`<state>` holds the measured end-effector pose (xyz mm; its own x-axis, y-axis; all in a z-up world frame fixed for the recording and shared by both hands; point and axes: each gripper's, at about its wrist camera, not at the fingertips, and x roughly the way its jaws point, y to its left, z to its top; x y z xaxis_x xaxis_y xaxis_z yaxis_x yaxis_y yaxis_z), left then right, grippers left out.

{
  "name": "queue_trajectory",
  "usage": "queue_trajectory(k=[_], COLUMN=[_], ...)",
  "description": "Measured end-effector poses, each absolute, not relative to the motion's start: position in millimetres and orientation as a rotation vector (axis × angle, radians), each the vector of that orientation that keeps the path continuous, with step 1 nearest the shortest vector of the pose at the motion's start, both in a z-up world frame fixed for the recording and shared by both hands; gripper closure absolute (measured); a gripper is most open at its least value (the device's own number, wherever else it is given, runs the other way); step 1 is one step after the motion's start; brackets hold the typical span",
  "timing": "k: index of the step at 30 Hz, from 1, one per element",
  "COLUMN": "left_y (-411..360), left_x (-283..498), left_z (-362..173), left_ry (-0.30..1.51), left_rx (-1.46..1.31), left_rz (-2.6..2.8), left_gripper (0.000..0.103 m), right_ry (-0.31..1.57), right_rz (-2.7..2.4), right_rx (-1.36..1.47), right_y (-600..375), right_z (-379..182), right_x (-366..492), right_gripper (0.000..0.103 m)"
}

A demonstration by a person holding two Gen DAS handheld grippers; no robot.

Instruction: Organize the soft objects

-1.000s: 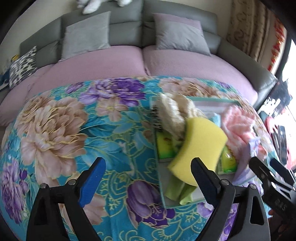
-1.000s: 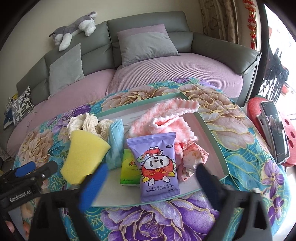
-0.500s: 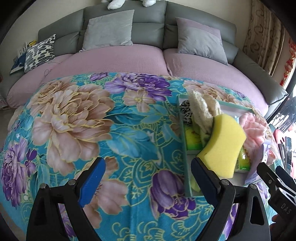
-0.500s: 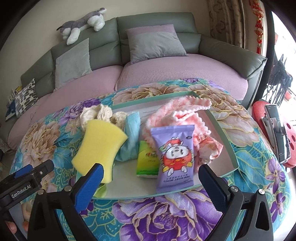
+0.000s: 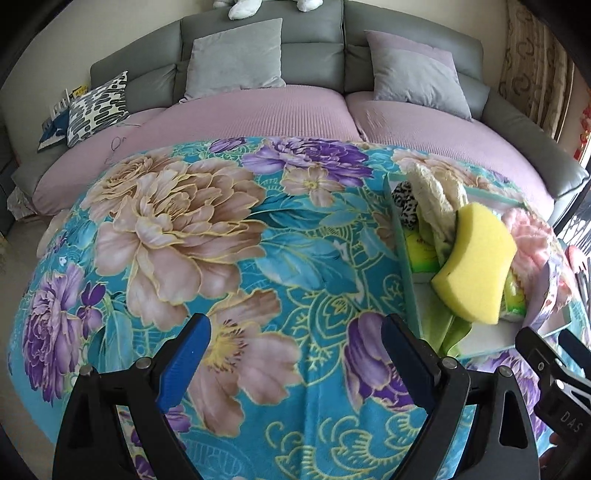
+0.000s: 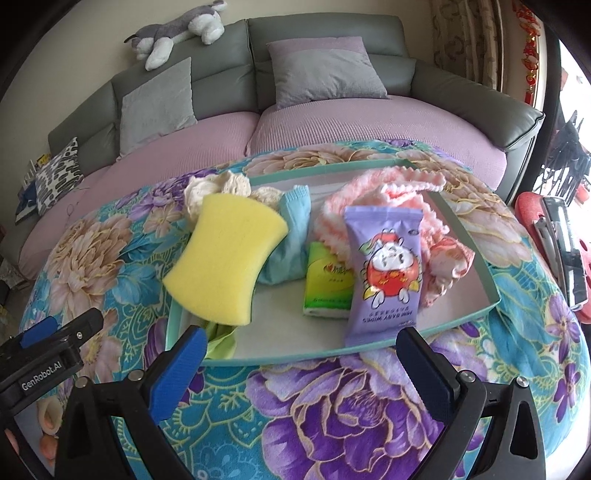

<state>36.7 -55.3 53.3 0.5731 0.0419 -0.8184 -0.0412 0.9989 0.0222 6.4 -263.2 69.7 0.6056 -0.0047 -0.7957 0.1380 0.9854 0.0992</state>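
A shallow teal-rimmed tray (image 6: 461, 325) lies on the floral blanket. Leaning in it are a yellow sponge (image 6: 225, 258), a purple wipes pack (image 6: 384, 273), a green tissue pack (image 6: 328, 280), a light blue cloth (image 6: 291, 236), a pink fluffy cloth (image 6: 388, 192) and a cream knitted piece (image 6: 218, 184). My right gripper (image 6: 301, 369) stands open, empty, just in front of the tray. My left gripper (image 5: 295, 358) is open and empty over bare blanket, left of the tray (image 5: 406, 266), where the sponge (image 5: 476, 266) shows.
The floral blanket (image 5: 192, 236) covers a round table. Behind it a grey sofa with mauve seat covers (image 5: 258, 118) carries cushions and a plush dog (image 6: 177, 33). A red stool with a dark device (image 6: 561, 251) stands to the right.
Both grippers have drawn back from the tray. The left view has swung left, so the tray now sits at its right edge. The items in the tray have not moved.
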Motion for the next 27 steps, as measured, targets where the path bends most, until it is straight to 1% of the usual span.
queue_trajectory(k=[27], left_y=[-55.0], left_x=[47.4], left_z=[30.9], left_ry=[0.988], left_rx=[0.087], left_rz=[0.098], left_gripper=[0.009], right_ry=[0.952], right_rz=[-0.135], right_rx=[0.079], right_y=[-255.5], right_z=[57.2], right_x=[13.8], right_gripper=[0.000])
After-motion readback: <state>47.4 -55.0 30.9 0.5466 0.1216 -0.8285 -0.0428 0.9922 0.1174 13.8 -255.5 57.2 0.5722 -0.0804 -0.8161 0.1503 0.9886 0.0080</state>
